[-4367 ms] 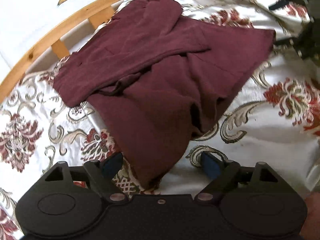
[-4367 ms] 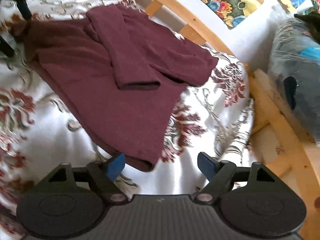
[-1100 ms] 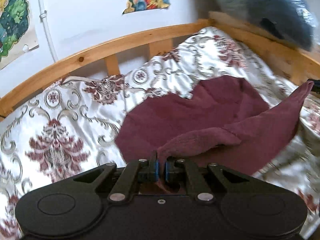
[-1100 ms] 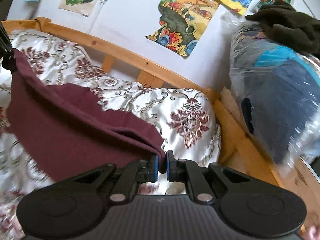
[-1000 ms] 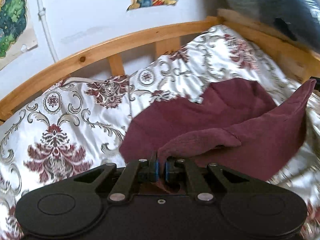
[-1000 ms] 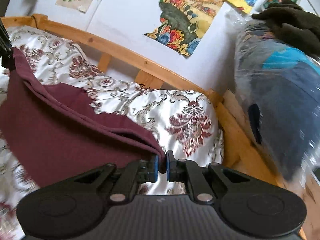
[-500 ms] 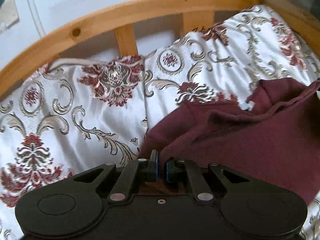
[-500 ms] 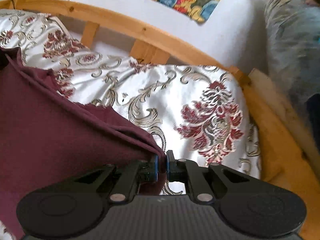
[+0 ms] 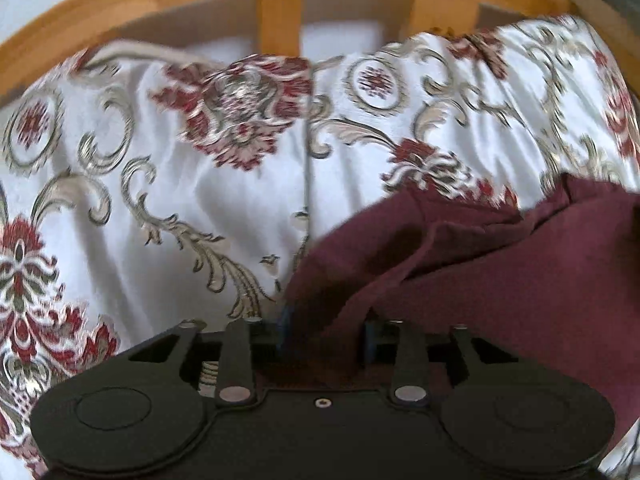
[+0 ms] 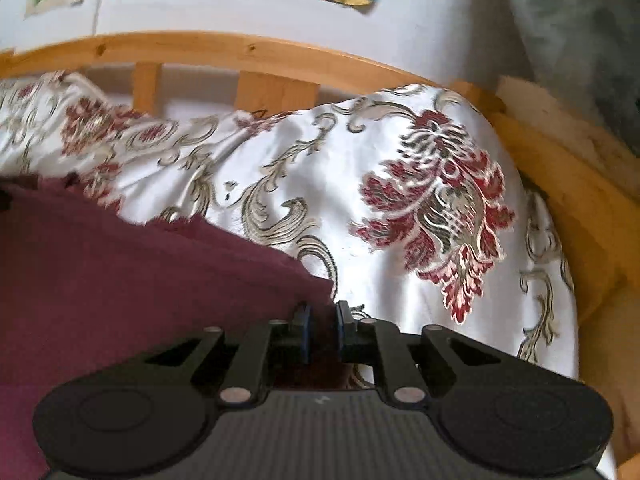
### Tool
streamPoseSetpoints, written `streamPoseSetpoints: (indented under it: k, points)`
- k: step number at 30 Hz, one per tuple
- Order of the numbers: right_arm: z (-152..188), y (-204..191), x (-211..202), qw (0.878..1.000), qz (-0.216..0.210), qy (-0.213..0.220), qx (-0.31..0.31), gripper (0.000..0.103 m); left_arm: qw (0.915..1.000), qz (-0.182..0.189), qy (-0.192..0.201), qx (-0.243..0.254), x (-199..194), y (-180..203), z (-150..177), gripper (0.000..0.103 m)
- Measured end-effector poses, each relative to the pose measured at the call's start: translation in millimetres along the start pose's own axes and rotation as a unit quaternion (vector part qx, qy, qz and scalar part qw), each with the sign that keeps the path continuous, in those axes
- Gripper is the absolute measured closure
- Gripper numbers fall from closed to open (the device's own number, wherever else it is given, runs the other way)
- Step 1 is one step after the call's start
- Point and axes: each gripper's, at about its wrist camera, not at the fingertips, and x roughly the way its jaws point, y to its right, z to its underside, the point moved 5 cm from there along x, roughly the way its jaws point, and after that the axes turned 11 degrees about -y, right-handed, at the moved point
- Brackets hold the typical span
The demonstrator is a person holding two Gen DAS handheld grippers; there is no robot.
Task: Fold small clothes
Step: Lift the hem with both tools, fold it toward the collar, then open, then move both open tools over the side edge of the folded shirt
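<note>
The bed (image 9: 200, 200), under a white cover with red and gold flowers and ringed by a wooden rail (image 10: 248, 52), carries the maroon garment (image 9: 500, 280), which lies doubled over near the rail, filling the 4 o'clock part of the left wrist view and the 8 o'clock part of the right wrist view. Judging by the layers, the big fold toward the headboard is laid and the release is under way; smoothing and any further, smaller folds seem left to do. The left gripper (image 9: 326, 336) has just been opening: its jaws stand spread, cloth lying loose between them. The right gripper (image 10: 320, 332) has also just been opening, its jaws slightly parted beside the garment's corner, no longer pinching it.
</note>
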Motion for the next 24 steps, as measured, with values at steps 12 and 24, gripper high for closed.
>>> streamPoseSetpoints:
  k: [12, 24]
  points:
    - [30.5, -28.3, -57.4, 0.998, 0.021, 0.058, 0.017, 0.002, 0.9947, -0.011, 0.085, -0.057, -29.8, -29.4, 39.2, 0.003]
    - [98.7, -102.8, -124.9, 0.986, 0.064, 0.130, 0.077, 0.000, 0.9801, 0.109, 0.128, -0.105, -33.7, -31.1, 141.7, 0.001]
